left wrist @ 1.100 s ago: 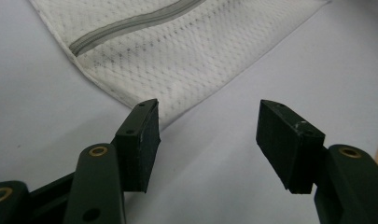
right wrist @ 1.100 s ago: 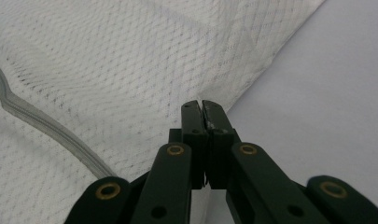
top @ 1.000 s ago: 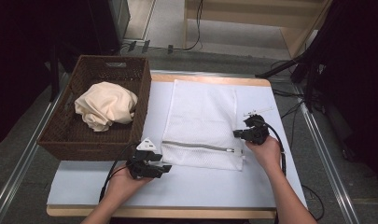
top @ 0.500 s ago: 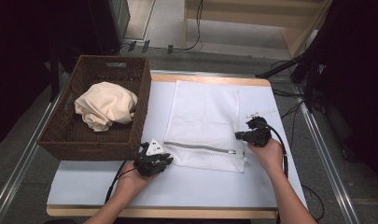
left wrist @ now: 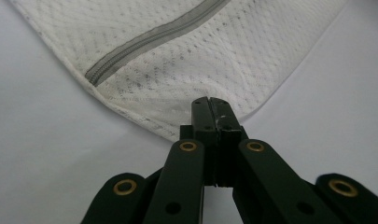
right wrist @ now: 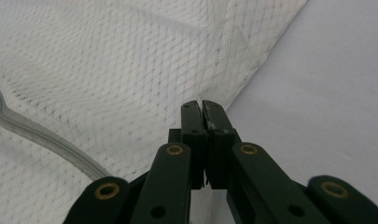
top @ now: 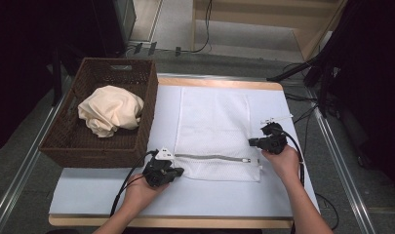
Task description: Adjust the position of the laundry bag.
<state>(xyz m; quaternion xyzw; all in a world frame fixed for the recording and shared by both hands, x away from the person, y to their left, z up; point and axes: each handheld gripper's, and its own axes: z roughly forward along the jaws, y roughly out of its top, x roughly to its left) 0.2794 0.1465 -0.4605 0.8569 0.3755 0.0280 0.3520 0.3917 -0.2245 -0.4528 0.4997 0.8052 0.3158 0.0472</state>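
Mesh laundry bag (top: pixel 214 129) flat at frame centre, zipper (top: pixel 212 157) along lower edge. Left gripper (top: pixel 178 171) clamped on lower-left corner, right gripper (top: pixel 252 142) pinching right edge; likely holding bag taut. Basket (top: pixel 148 105) with cream cloth (top: pixel 109 109) at left.

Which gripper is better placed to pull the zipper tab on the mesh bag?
Right, probably. The right gripper sits by the bag's right edge, near the zipper's tab end. The left gripper is shut at the opposite bottom corner.
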